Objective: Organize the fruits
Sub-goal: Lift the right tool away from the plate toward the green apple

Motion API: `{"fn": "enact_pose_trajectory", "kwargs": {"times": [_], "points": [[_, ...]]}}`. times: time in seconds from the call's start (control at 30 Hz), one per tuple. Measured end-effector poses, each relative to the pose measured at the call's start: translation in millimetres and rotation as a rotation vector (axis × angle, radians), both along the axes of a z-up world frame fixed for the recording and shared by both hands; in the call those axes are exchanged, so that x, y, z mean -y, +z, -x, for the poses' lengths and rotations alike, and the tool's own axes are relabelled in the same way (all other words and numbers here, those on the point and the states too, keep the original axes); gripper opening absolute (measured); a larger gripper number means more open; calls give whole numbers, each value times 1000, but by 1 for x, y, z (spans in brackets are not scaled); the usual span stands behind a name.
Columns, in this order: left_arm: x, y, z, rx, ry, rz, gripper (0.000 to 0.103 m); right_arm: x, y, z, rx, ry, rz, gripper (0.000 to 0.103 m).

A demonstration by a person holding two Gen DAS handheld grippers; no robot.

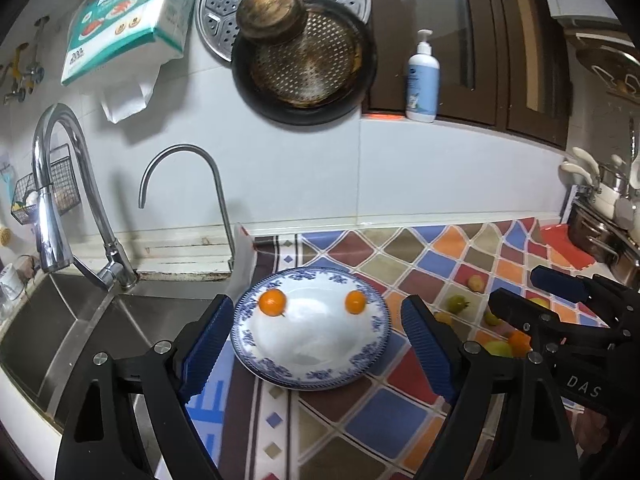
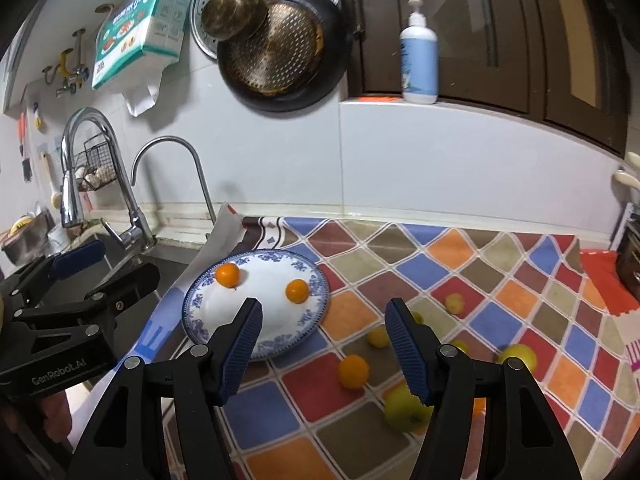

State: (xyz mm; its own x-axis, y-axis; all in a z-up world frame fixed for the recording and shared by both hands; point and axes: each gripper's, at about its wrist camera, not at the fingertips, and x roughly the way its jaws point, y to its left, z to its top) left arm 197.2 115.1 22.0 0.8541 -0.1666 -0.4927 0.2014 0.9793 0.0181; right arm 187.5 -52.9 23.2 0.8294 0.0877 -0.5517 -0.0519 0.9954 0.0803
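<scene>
A blue-and-white plate [image 1: 256, 344] [image 2: 200, 320] lies on the patterned cloth beside the sink. Two small orange fruits rest on it, one to the left [image 1: 272, 301] [image 2: 227, 274] and one to the right [image 1: 355, 302] [image 2: 297, 290]. Several yellow-green fruits [image 2: 405, 408] [image 1: 457, 303] and another orange one [image 2: 353, 371] lie loose on the cloth right of the plate. My left gripper [image 1: 316, 344] hovers open in front of the plate, nothing between its fingers. My right gripper [image 2: 324, 346] is also open and empty, above the cloth between plate and loose fruits.
A steel sink [image 1: 48, 332] with two taps [image 1: 52, 200] [image 2: 168, 168] lies to the left. Pans [image 1: 304, 64] and a paper pack [image 1: 128, 20] hang on the wall. A pump bottle [image 1: 422, 80] stands on the ledge. Pots [image 1: 600, 232] crowd the right end.
</scene>
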Motion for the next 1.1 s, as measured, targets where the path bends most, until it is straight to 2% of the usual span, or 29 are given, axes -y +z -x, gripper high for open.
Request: {"fn": "enact_pose_trajectory", "kwargs": {"times": [0.33, 0.57, 1.1], "points": [[33, 6, 28, 50, -23, -5, 87, 28, 12, 36, 43, -31, 21, 65], [55, 4, 38, 61, -36, -5, 87, 50, 10, 50, 33, -34, 30, 65], [112, -29, 37, 3, -121, -47, 87, 96, -13, 58, -6, -41, 81, 64]]}}
